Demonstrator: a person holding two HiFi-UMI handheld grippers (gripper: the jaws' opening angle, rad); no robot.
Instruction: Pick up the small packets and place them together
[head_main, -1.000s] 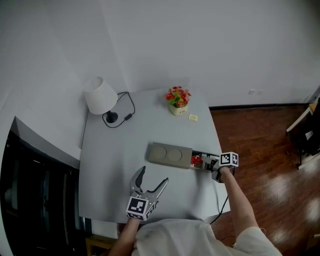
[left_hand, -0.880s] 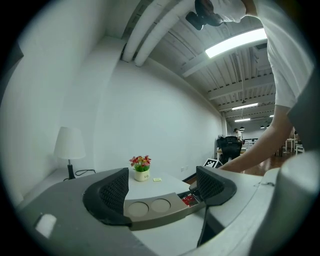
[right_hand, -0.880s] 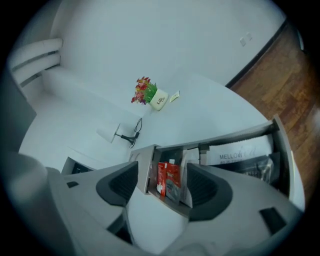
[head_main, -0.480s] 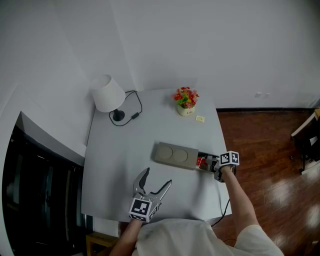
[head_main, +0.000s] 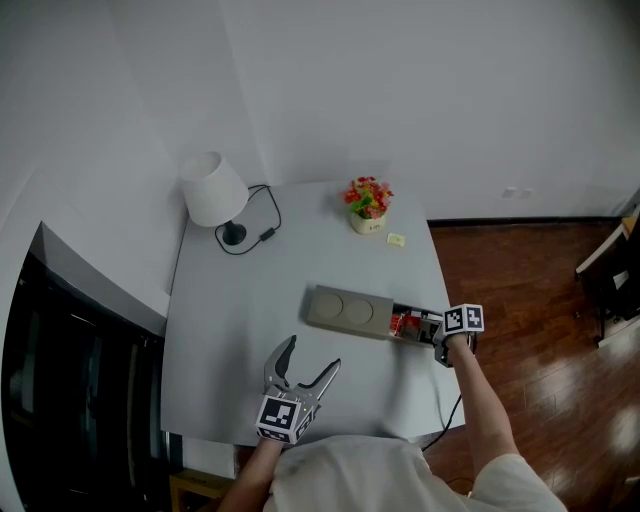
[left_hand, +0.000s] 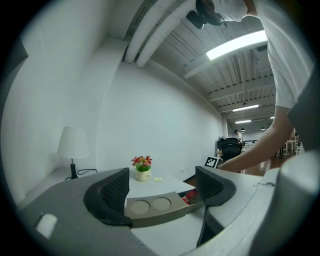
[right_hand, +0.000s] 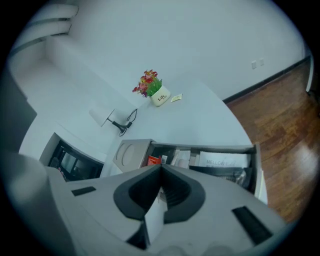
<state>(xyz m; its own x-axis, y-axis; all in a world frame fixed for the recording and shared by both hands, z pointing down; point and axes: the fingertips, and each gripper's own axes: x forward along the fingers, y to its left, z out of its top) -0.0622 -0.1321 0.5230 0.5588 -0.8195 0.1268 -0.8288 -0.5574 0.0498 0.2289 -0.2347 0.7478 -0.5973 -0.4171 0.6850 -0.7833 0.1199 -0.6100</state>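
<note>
A flat grey box (head_main: 345, 311) with two round hollows lies mid-table, and its drawer (head_main: 428, 318) is pulled out to the right. The drawer holds several small packets (right_hand: 200, 160), one of them red (right_hand: 153, 160). My right gripper (head_main: 410, 326) reaches into the drawer. Its jaws have just been closing and now stand shut (right_hand: 160, 171) on a thin white packet (right_hand: 154, 215) that shows between them. One small yellow packet (head_main: 396, 239) lies on the table beside the flower pot. My left gripper (head_main: 303, 368) hovers open near the table's front edge, empty (left_hand: 165, 192).
A white lamp (head_main: 211, 189) with its black cable (head_main: 262, 222) stands at the table's back left. A pot of red and yellow flowers (head_main: 366, 205) stands at the back. The table's right edge (head_main: 445, 330) runs just beyond the drawer, with wooden floor (head_main: 540, 300) below.
The right gripper has stayed at the drawer, barely shifting. The left gripper has kept its place, open. The view itself has shifted slightly.
</note>
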